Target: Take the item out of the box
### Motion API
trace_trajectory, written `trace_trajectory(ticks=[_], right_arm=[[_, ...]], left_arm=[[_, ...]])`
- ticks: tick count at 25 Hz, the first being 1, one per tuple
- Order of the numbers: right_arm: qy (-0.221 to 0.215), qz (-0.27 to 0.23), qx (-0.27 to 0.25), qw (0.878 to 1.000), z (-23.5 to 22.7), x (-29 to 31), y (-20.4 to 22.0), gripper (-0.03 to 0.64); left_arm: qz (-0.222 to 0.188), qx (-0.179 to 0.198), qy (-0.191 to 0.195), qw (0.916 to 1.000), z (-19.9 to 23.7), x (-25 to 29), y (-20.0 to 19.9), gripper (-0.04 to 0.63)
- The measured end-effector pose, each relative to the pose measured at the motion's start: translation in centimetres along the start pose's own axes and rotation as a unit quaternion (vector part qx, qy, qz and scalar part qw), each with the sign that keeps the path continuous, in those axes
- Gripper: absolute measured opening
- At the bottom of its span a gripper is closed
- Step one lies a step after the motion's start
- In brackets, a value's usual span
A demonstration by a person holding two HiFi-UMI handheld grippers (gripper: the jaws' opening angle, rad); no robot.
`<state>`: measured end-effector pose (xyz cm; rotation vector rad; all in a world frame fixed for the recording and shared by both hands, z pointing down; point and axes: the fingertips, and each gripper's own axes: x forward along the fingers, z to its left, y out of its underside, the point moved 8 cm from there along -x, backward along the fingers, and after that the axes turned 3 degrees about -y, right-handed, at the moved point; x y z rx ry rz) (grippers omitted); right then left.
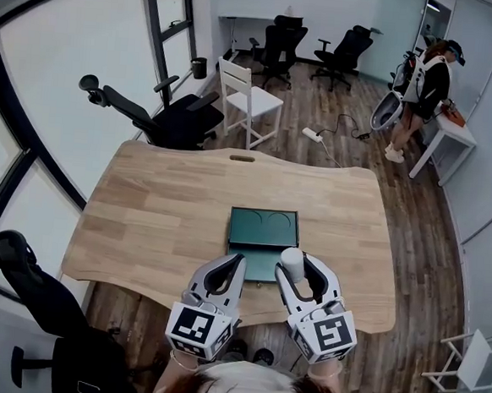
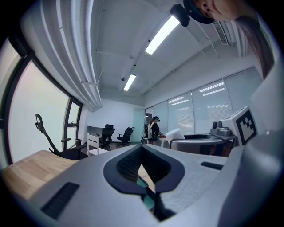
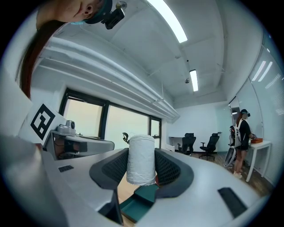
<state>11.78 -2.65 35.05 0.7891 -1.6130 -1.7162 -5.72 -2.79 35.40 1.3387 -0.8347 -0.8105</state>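
A dark green box (image 1: 263, 235) lies open near the front middle of the wooden table (image 1: 159, 218), its lid folded back flat. My right gripper (image 1: 295, 263) is shut on a white cylinder-shaped roll (image 1: 292, 260), held upright just above the box's front right corner. In the right gripper view the white roll (image 3: 141, 158) stands between the dark pads (image 3: 171, 170), and the green box (image 3: 138, 201) shows below it. My left gripper (image 1: 234, 265) hovers at the box's front left, jaws shut with nothing seen between them; a sliver of the green box (image 2: 148, 200) shows beneath.
A black office chair (image 1: 163, 117) and a white chair (image 1: 247, 98) stand behind the table. More black chairs (image 1: 313, 48) sit at the far wall. A person (image 1: 424, 91) stands by a white side table (image 1: 455, 131) at the back right. Another black chair (image 1: 27, 280) is at the near left.
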Motion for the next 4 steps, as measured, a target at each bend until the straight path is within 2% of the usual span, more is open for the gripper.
trace_trajectory(ticks=[4], right_arm=[[0.002, 0.002, -0.001, 1.0, 0.81, 0.59, 0.01, 0.196]], left_arm=[[0.0, -0.001, 0.003, 1.0, 0.96, -0.4, 0.03, 0.005]])
